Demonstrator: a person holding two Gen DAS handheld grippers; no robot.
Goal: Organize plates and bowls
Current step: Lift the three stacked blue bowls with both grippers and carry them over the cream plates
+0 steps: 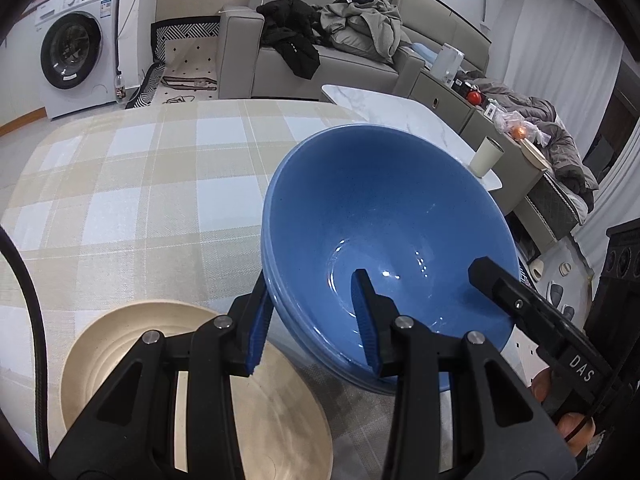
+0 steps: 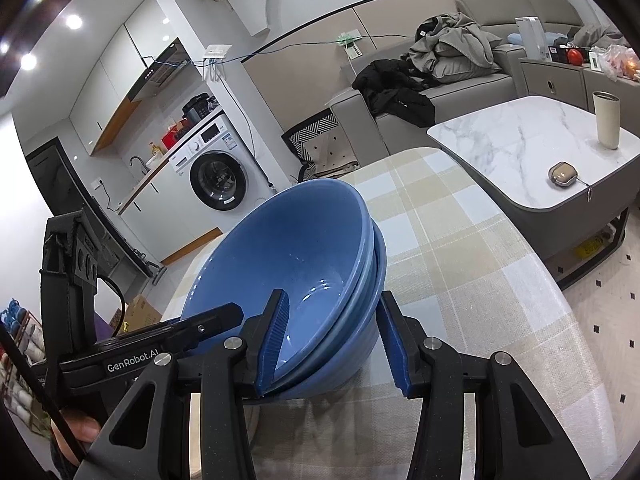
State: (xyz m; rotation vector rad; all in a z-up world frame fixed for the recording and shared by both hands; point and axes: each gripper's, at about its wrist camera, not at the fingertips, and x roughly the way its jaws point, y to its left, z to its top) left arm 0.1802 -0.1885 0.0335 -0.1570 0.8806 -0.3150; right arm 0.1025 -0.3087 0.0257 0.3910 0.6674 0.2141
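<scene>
Bowls, plates and other things, counted

Two blue bowls (image 2: pixel 320 276) are stacked, one inside the other. One cream plate (image 1: pixel 120 344) is seen on the checked cloth. Two tables are seen: the checked one (image 2: pixel 460 248) and a white marble one (image 2: pixel 516 140). One tall cup (image 2: pixel 607 120), one washing machine (image 2: pixel 218 174) and one sofa (image 2: pixel 460 92) are counted.

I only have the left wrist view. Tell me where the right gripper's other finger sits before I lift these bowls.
Observer: The right gripper straddles the wall of the blue bowl stack. One finger is inside, and the other is outside, right up against the wall.
Operator: Good. Report what the bowls hide on the marble table.
Observer: On the marble table, a small tan case lies near the front edge, closer to us than the cup.
</scene>
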